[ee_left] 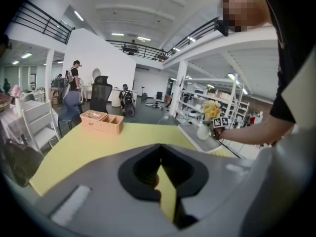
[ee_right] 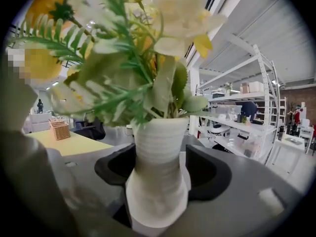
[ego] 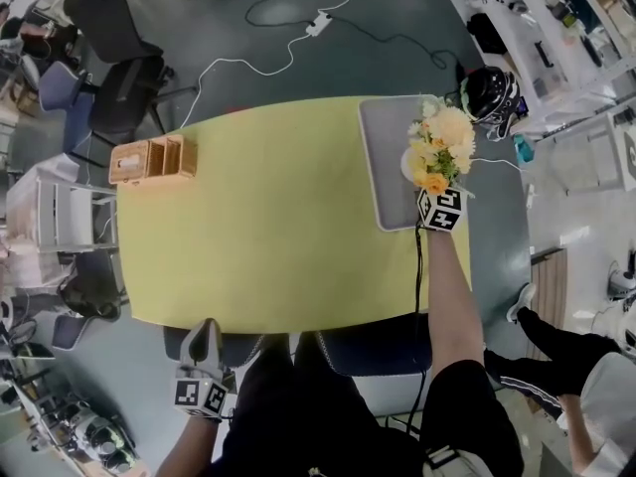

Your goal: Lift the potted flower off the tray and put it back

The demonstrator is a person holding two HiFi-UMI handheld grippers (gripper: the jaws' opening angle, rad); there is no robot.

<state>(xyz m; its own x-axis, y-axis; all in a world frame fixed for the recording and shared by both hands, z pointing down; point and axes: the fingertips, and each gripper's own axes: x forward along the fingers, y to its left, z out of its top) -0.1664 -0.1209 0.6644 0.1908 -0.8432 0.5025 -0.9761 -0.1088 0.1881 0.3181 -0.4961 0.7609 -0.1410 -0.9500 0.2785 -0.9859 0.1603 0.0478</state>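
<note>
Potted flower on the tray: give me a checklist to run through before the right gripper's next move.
1. Pot stands between the right gripper jaws: ok.
2. Pads pressing the pot: not ok, a gap shows on one side.
3. Pot upright on the tray: ok.
4. Pot well in from the tray's edge: cannot tell.
5. Left gripper out of the way, shut and empty: ok.
6. Basket far from the tray: ok.

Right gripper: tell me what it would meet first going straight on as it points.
The potted flower: its white pot stands between the right gripper's parted jaws, so contact would likely come almost at once.
</note>
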